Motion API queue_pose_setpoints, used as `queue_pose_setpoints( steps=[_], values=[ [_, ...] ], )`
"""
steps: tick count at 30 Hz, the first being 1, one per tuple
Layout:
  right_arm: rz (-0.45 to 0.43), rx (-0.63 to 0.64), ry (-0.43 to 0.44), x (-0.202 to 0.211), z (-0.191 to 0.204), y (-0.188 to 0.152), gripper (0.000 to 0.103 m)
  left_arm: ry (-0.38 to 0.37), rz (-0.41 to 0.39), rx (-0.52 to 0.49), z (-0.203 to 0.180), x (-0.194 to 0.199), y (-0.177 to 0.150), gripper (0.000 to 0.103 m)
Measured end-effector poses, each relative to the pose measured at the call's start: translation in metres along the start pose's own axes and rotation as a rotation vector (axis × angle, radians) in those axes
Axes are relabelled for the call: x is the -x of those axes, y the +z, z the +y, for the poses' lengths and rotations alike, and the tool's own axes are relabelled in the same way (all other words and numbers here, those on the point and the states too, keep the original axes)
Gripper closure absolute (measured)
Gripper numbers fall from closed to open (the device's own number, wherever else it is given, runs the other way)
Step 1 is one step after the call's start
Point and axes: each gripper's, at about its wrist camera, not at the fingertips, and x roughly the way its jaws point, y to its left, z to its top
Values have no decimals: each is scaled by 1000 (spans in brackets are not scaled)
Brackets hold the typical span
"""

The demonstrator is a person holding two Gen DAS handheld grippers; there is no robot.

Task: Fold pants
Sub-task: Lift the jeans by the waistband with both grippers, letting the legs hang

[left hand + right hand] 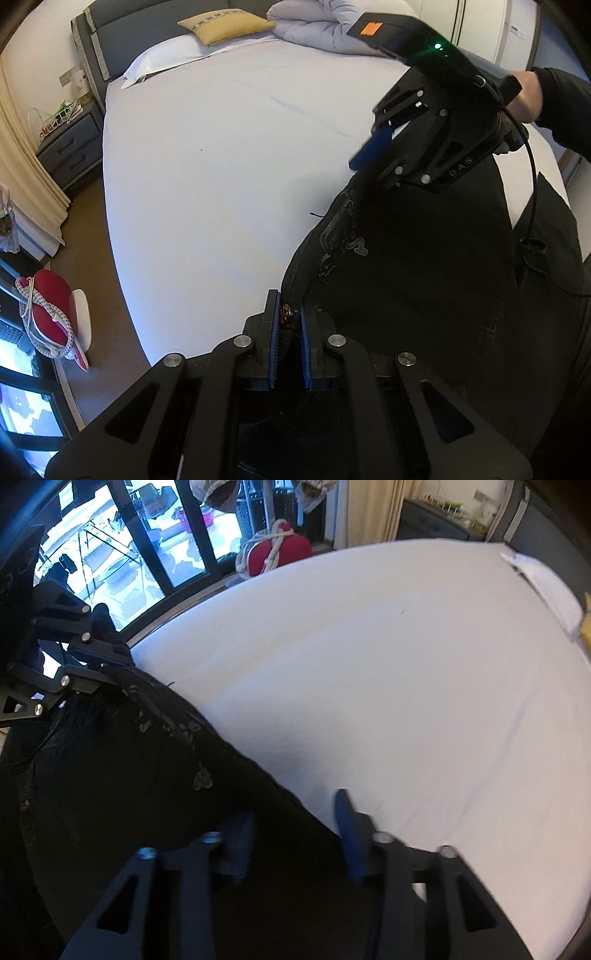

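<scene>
The black pants [424, 295] hang and lie over the near right part of the white bed sheet [221, 166]. My left gripper [288, 314] is shut on the pants' edge, with dark cloth pinched between its blue pads. In the right wrist view the left gripper [110, 661] holds that same corner up at the far left. My right gripper [293, 834] points down over the pants [129, 794], its fingers apart, with the cloth's edge lying between them and no pinch visible. From the left wrist view, one blue finger [369, 147] of it shows above the pants.
At the head of the bed lie a white pillow [162, 62], a yellow cushion [225, 24] and a bundled duvet [321, 26]. A grey nightstand [70, 147] stands beside the bed. A red padded object [48, 310] sits by the window. A person's sleeved hand [528, 96] holds the right gripper.
</scene>
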Motion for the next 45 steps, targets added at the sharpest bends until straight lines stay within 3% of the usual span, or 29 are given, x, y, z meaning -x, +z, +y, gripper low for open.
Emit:
queue_pose_setpoints(
  steps=[3,6,14,26,28,31,39,45],
  values=[
    [6,-1,22,-1,3,-2,88,1,-2,6,-3,-19,3,95],
    [-10,-27,37,3,6,-7,93,-1,-4,12,2,-22,4,95],
    [-97,-94,58,18,24,-13,96,-7,-14,31,-3,-11,-2,95],
    [-175,-117,98,21,81,-22,97,-15,-27,35,-47,30,-27,95],
    [-179,-101,72,25,91,-27,97,-12,-22,33,-55,37,-32,95],
    [-160,18,-38,32,121,-34,97,-2,-17,11,-70,47,-41,95],
    [-116,288,-217,42,198,-94,97,6,37,-166,-135,65,-80,95],
    [-18,617,-419,25,267,-144,97,16,63,-319,-196,77,-115,95]
  ],
)
